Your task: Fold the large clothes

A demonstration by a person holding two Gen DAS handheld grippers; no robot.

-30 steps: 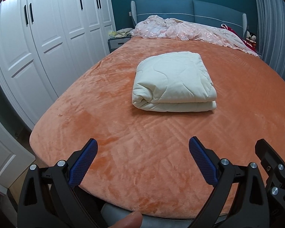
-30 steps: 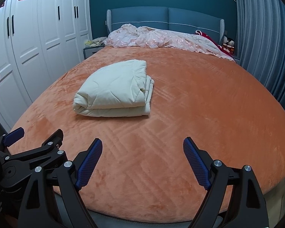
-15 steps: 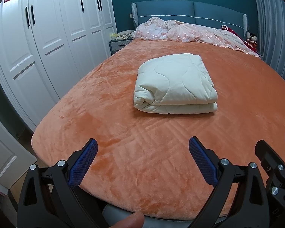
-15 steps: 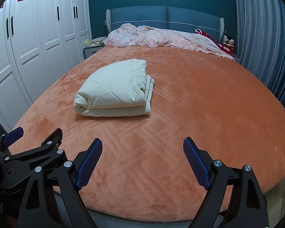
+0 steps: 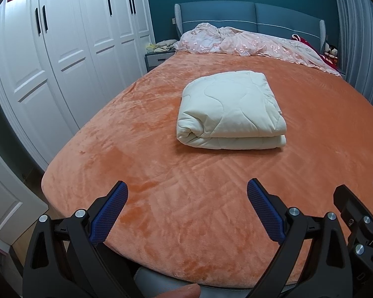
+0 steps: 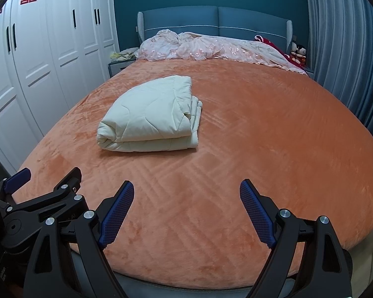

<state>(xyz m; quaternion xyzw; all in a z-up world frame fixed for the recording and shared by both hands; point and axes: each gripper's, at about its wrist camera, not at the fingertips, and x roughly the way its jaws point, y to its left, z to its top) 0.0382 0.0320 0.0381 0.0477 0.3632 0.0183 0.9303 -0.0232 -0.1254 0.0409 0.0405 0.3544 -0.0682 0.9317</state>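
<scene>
— Why do both claws hang empty at the frame's bottom edge?

— My left gripper (image 5: 185,207) and right gripper (image 6: 186,207) gape wide, holding nothing. The cream quilted comforter (image 5: 230,110) sits folded at centre frame on the orange plush bedspread (image 5: 161,173), apparently finished.

— What differs between views?

— My right view alone shows its stacked layer edges (image 6: 195,113).

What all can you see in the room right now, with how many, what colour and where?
quilt: one, cream, folded, middle of the bed
bed cover: one, orange, over the bed
bedspread: one, pink, bunched by the headboard
headboard: one, blue, far end
wardrobe: one, white, red paper cuts on its doors, beside the bed
nightstand: one, grey, beside the headboard
curtain: one, blue-grey
dolls: two, far corner
left gripper: black, blue fingers, open
right gripper: same, open
</scene>
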